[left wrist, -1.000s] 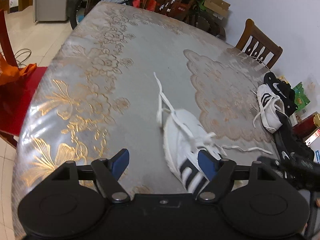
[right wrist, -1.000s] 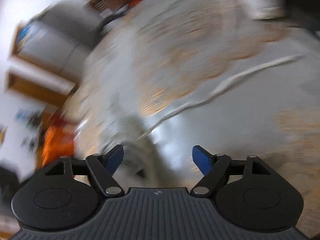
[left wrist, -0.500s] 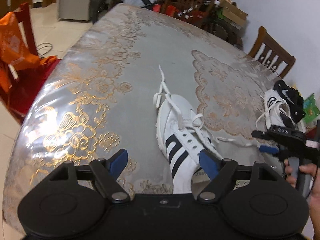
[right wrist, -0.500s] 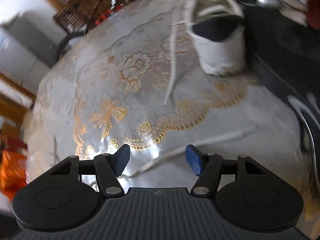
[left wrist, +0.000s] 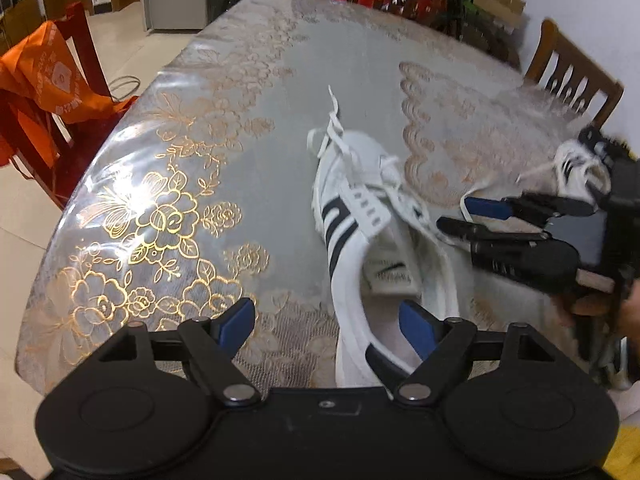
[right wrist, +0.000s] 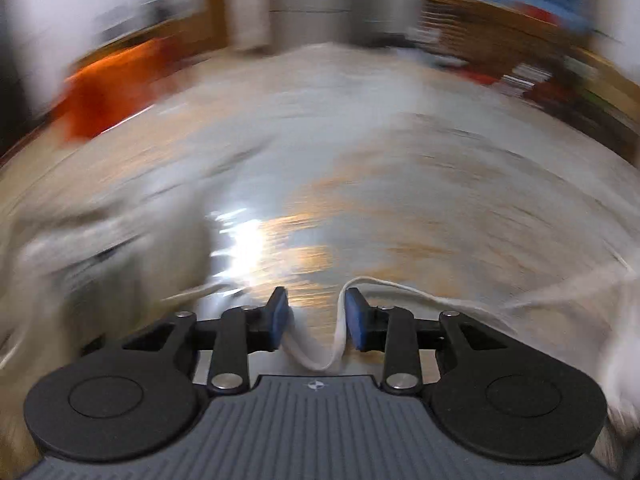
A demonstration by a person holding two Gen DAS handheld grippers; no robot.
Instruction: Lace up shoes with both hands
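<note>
A white sneaker with black stripes (left wrist: pixel 360 216) lies on the table, toe pointing away, its laces loose; one end trails past the toe (left wrist: pixel 334 120). My left gripper (left wrist: pixel 328 320) is wide open just above the heel, its right pad over the shoe's opening. My right gripper (left wrist: pixel 454 213) reaches in from the right beside the sneaker. In the blurred right wrist view its jaws (right wrist: pixel 317 312) stand narrowed with a gap, and a white lace (right wrist: pixel 338 344) hangs in a loop between them, touching the right pad (right wrist: pixel 356 320).
The table (left wrist: pixel 240 80) has a glossy floral cover. A second white sneaker (left wrist: pixel 572 168) and dark shoes sit at the right edge. A red chair with an orange bag (left wrist: pixel 52 76) stands left, a wooden chair (left wrist: pixel 572 72) far right. A hand (left wrist: pixel 624 312) holds the right gripper.
The right gripper has swung in to the sneaker's right side, its jaws have narrowed, and a lace now loops between them. The left gripper has drawn back over the heel, still open.
</note>
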